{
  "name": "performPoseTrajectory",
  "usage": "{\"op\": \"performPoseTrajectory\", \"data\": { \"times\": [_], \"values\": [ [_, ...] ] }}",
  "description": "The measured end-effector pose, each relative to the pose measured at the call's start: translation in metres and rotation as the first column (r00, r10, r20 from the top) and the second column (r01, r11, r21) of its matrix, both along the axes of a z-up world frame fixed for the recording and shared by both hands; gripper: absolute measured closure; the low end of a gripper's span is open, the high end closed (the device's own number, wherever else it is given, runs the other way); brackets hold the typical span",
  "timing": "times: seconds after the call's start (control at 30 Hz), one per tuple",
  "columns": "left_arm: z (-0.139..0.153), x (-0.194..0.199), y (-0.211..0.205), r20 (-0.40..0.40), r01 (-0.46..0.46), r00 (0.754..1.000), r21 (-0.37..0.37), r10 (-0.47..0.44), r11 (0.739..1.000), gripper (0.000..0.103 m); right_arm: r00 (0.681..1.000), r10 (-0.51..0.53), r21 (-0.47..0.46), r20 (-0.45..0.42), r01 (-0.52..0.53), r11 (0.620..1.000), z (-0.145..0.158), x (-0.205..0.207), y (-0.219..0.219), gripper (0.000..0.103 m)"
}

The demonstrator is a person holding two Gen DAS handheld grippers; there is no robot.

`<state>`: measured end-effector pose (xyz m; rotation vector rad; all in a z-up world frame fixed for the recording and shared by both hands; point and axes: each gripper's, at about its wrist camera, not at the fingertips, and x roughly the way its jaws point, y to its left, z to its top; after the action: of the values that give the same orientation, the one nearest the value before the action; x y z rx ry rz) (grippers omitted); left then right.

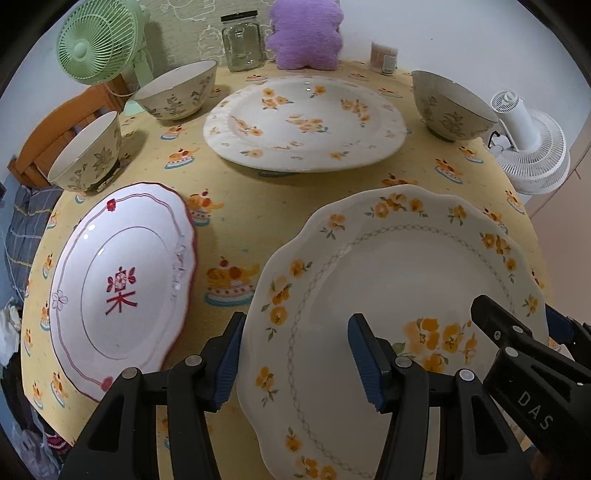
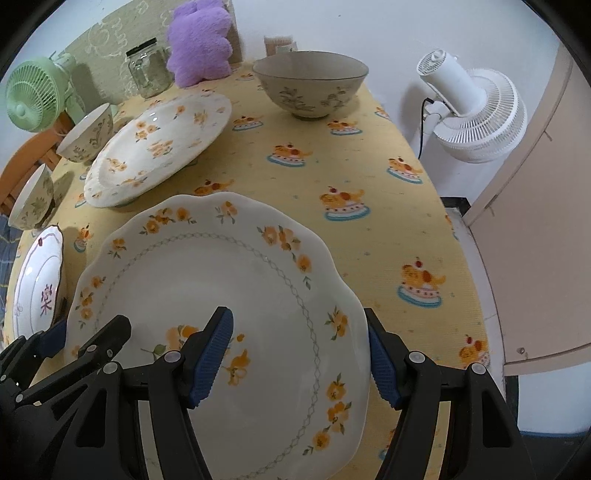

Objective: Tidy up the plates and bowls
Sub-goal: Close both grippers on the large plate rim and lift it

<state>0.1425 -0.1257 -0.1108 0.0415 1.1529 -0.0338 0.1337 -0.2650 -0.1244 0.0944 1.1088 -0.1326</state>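
Left gripper (image 1: 295,354) gaped wide astride scalloped glossy floral plate's (image 1: 399,295) left rim | right gripper (image 2: 301,354) likewise, right rim | neither clamped | ribbed blue pads (image 2: 212,360)

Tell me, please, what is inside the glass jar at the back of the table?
The glass jar looks empty: the wall shows through its clear sides below the black lid. Its very bottom is too blurred to check.

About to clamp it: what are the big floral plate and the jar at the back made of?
The floral plate looks like glazed ceramic: glossy white with printed orange flowers and a scalloped rim. The jar looks like clear glass, see-through, with a dark lid, probably metal.
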Motion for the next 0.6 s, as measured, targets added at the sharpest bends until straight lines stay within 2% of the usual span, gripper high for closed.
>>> {"op": "performPoseTrajectory", "data": {
  "times": [0.33, 0.53, 0.6],
  "values": [
    [-0.002, 0.002, 0.011, -0.01, 0.026, 1.0, 0.001, -0.026, 1.0, 0.046, 0.999, -0.022, -0.013, -0.026, 0.022, 1.0, -0.005, 0.005, 0.013, 0.031],
    [-0.001, 0.001, 0.012, -0.02, 0.029, 0.999, -0.047, -0.03, 0.998, 0.034, 0.998, -0.023, -0.024, -0.054, 0.021, 0.999, -0.009, 0.008, 0.014, 0.03],
    [0.001, 0.0, 0.013, -0.011, 0.017, 1.0, -0.041, -0.017, 0.999, 0.029, 0.999, -0.015, -0.024, -0.051, 0.014, 1.0, -0.007, 0.008, 0.014, 0.03]
  ]
}}
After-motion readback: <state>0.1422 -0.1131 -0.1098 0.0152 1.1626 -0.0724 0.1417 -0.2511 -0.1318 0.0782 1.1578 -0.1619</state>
